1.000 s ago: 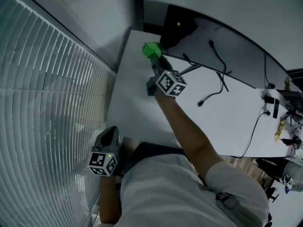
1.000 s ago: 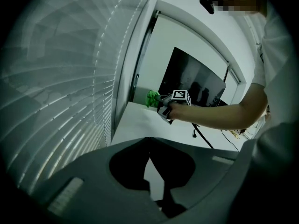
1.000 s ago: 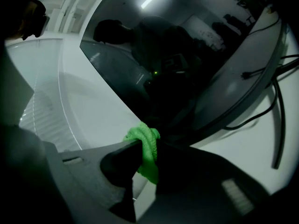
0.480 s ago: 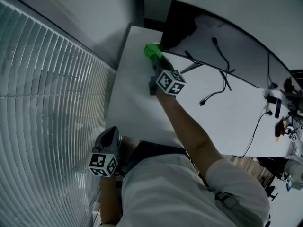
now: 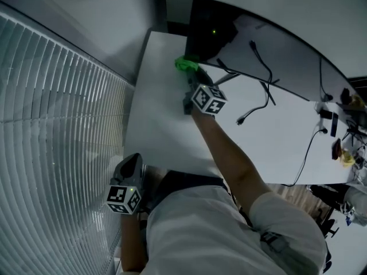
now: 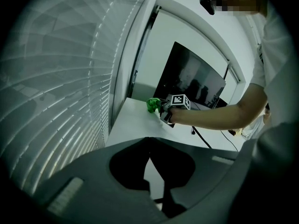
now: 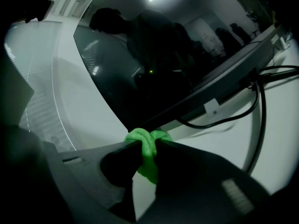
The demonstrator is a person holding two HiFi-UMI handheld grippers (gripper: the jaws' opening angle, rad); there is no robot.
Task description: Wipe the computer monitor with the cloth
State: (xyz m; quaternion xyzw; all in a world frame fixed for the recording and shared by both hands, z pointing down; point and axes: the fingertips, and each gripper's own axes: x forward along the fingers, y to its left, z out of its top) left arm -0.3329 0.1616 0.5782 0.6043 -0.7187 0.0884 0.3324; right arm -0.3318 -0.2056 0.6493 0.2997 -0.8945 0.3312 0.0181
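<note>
A: Cloth (image 7: 145, 148)? Only a bright green wad shows, pinched tight in the right gripper (image 5: 190, 74), at the lower edge of the monitor (image 7: 140, 69), above the white desk (image 5: 166, 119).
B: Touching the screen?
A: Can't tell; the wad covers that spot. The right arm is stretched out across the desk.
B: And the left gripper (image 6: 149, 146)?
A: Jaws pressed together, nothing between them, held low beside the person's body, off the desk.

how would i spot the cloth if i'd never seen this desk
Find the dark monitor at the white desk's far end. By its lower corner sits the cloth, pinched in the right tongs. It is the only bright green thing among black cables.
</note>
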